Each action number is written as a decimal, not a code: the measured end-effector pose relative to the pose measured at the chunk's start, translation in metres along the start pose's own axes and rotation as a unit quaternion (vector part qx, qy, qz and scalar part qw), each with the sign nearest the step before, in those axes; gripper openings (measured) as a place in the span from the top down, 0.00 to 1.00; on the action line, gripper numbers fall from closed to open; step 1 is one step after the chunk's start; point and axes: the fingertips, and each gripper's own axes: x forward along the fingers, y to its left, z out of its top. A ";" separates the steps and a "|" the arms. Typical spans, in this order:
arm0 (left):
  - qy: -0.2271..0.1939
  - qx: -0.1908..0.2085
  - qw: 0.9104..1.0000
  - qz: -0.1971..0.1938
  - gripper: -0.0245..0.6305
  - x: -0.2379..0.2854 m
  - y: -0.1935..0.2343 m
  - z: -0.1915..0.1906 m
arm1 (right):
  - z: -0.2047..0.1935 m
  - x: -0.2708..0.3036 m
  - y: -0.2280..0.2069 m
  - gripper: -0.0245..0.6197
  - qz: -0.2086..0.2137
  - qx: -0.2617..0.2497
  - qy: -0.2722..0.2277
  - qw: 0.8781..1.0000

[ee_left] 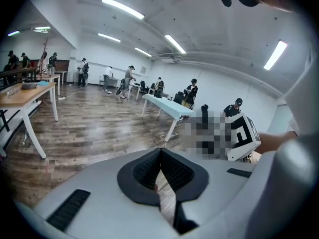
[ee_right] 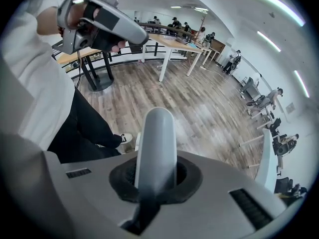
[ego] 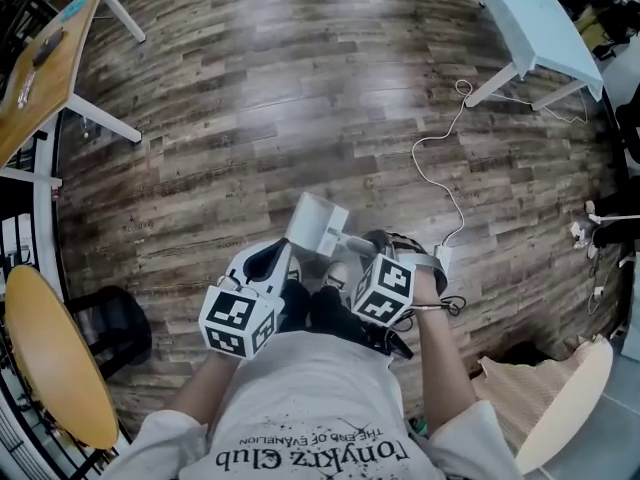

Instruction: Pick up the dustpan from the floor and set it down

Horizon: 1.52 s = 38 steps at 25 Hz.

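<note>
Wood floor (ego: 300, 98) spreads beneath you. Your right gripper (ego: 362, 256) is clenched on the dustpan (ego: 318, 223) handle, holding it just ahead of your shoes. Your left gripper (ego: 283, 260), beside it, is closed and empty.

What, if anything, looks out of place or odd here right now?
A loose white cable snakes across the wooden floor from the pale table toward the person, a likely trip hazard. Nothing looks spilled or broken.
</note>
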 end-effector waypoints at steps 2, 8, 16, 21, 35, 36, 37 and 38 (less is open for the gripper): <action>-0.002 0.005 1.000 -0.003 0.93 -0.003 -0.004 0.001 | 0.002 -0.009 0.002 0.92 -0.003 -0.003 -0.001 1.000; -0.013 0.020 1.000 -0.005 0.93 -0.016 -0.010 0.007 | 0.005 -0.035 0.009 0.92 -0.012 -0.006 -0.003 1.000; -0.018 0.025 0.999 -0.008 0.93 -0.030 -0.018 0.001 | 0.010 -0.055 0.018 0.92 -0.017 0.001 -0.001 1.000; -0.020 0.026 0.999 -0.011 0.93 -0.035 -0.024 0.000 | 0.012 -0.063 0.022 0.92 -0.016 -0.001 -0.002 1.000; -0.028 0.051 0.998 -0.022 0.93 -0.032 -0.026 0.007 | 0.021 -0.061 0.020 0.92 -0.002 -0.001 -0.003 1.000; -0.031 0.042 0.998 -0.021 0.93 -0.032 -0.025 0.008 | 0.021 -0.061 0.019 0.92 -0.001 0.000 -0.003 1.000; -0.032 0.033 0.999 -0.021 0.93 -0.032 -0.023 0.009 | 0.021 -0.061 0.019 0.92 0.000 0.000 -0.004 1.000; -0.032 0.026 0.999 -0.022 0.93 -0.031 -0.021 0.009 | 0.022 -0.061 0.018 0.92 0.000 0.000 -0.004 1.000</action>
